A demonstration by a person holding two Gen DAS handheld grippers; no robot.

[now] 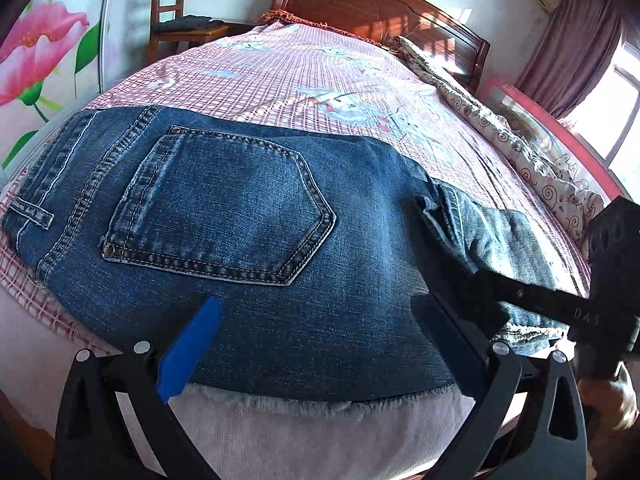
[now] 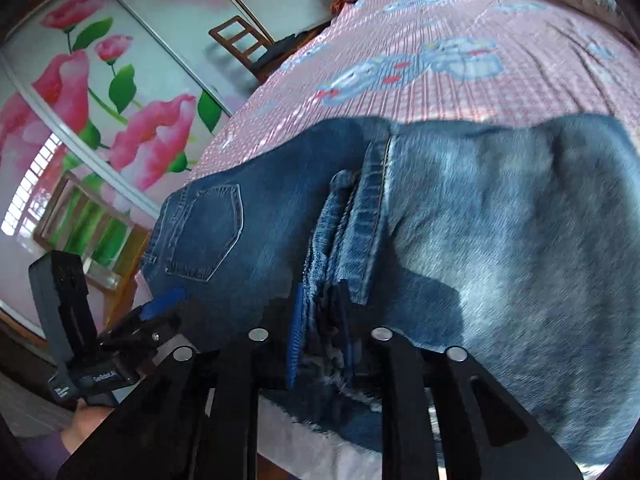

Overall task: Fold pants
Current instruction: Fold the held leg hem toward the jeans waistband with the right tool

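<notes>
Blue jeans (image 1: pixel 224 208) lie back side up across the near edge of the bed, the back pocket (image 1: pixel 224 204) showing. My left gripper (image 1: pixel 316 320) is open just above the denim near the frayed edge, its blue-padded fingers (image 1: pixel 192 344) spread wide and holding nothing. My right gripper (image 2: pixel 320 320) is shut on a bunched fold of the jeans (image 2: pixel 344 240) with a stitched hem. The paler part of the jeans (image 2: pixel 520 240) spreads to its right. The right gripper also shows in the left wrist view (image 1: pixel 452 256), pinching the fabric.
The bed has a pink checked sheet (image 1: pixel 320 80) and a wooden headboard (image 1: pixel 380 4) at the far end. A rolled quilt (image 1: pixel 500 136) lies along the right side. A wooden chair (image 1: pixel 176 12) and a flowered wardrobe (image 2: pixel 80 100) stand on the left.
</notes>
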